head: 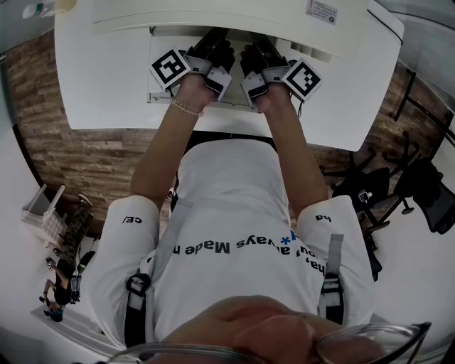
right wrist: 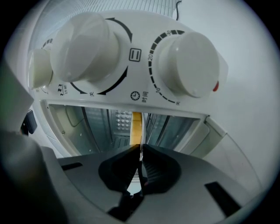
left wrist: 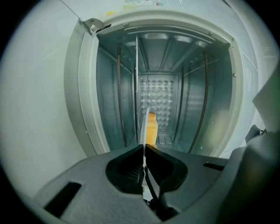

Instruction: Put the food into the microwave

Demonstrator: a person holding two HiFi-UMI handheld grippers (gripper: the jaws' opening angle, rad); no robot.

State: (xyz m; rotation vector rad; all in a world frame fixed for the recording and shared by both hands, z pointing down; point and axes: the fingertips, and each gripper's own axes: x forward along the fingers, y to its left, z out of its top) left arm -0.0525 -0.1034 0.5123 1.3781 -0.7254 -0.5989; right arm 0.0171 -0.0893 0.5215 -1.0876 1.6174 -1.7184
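Observation:
The white microwave (head: pixel 234 20) stands on a white table (head: pixel 99 78), and its door is open onto a bare metal cavity (left wrist: pixel 168 57). A thin white plate (left wrist: pixel 142 124) shows edge-on with a yellow piece of food (left wrist: pixel 151 127) on it, held at the cavity mouth. My left gripper (left wrist: pixel 144 146) is shut on the plate's rim. My right gripper (right wrist: pixel 141 148) is shut on the same plate, and the yellow food (right wrist: pixel 136 127) rises just past its jaws. In the head view both grippers, left (head: pixel 215 44) and right (head: pixel 254 47), reach side by side into the oven front.
Two large white knobs (right wrist: pixel 85 46) (right wrist: pixel 188 63) sit on the control panel right above my right gripper. The cavity walls carry side rails (left wrist: pixel 119 96). Black chairs (head: pixel 419 188) stand on the floor at right, a small rack (head: pixel 44 213) at left.

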